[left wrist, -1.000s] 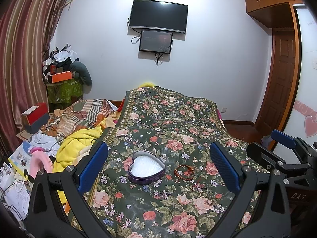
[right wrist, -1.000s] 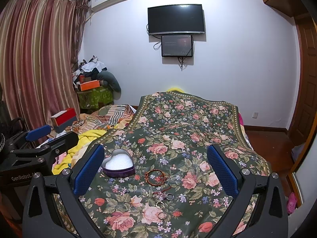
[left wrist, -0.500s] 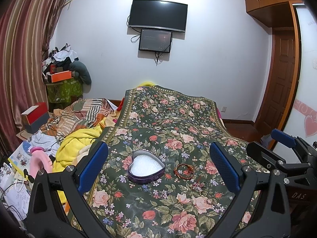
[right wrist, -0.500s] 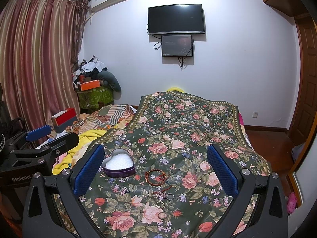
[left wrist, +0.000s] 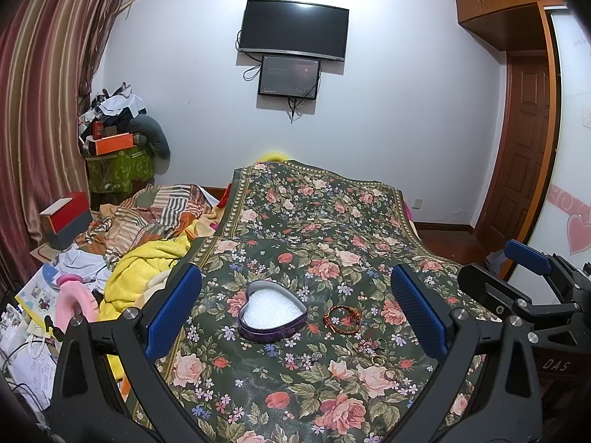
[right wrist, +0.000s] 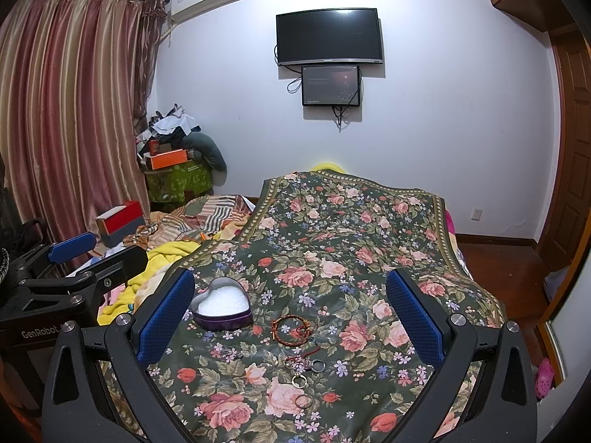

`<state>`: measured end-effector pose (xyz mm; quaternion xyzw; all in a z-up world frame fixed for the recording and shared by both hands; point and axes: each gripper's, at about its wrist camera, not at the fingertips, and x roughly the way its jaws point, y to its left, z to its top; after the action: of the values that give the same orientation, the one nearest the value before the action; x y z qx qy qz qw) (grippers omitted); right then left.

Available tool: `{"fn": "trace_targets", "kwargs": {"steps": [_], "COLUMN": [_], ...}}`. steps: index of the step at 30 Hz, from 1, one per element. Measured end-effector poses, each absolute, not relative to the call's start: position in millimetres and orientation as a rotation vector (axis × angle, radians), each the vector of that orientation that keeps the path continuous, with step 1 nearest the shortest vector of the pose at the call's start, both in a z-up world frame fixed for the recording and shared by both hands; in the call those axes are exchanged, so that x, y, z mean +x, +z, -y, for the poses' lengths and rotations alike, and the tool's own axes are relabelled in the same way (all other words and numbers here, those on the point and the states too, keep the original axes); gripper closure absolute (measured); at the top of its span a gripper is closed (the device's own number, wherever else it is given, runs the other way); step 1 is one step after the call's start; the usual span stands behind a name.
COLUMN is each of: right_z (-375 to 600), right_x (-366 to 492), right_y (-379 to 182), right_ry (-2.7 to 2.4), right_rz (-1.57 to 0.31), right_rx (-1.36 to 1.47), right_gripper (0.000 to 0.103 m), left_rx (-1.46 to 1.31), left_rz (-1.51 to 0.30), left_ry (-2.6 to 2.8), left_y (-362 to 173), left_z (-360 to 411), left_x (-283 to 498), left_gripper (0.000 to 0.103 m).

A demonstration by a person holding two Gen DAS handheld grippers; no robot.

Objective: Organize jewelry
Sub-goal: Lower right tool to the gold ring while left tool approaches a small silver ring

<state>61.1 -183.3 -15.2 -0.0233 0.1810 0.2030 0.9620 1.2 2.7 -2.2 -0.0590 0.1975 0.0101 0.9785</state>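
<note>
Heart tin beside bracelet, both claws spread, empty

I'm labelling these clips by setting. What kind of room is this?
Most likely a home bedroom: a bed under a floral cover, a wall-mounted TV, and curtains beside piled laundry.

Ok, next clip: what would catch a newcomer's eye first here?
Probably the heart-shaped tin, open and lined white, on the floral bedspread. Right of it lies a red braided bracelet, with small rings trailing toward the camera. Both grippers, left and right, hang open above them.
</note>
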Motion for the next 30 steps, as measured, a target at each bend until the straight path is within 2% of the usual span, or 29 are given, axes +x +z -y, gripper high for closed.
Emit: {"fn": "trace_targets", "kwargs": {"steps": [20,30], "right_z": [183,189], "right_x": [65,81], "right_y": [-21,-45], "right_ry": [0.407,0.361], "right_rz": [-0.391,-0.498], "right_rx": [-0.036,-0.067], "right_gripper": [0.0,0.0], "left_rx": [-0.118,-0.124], "left_rz": [-0.399,-0.442], "left_ry": [0.02,0.012], "left_y": [-2,-9], "left_z": [-3,-5], "left_x": [1,7], "left_gripper": [0.0,0.0]}}
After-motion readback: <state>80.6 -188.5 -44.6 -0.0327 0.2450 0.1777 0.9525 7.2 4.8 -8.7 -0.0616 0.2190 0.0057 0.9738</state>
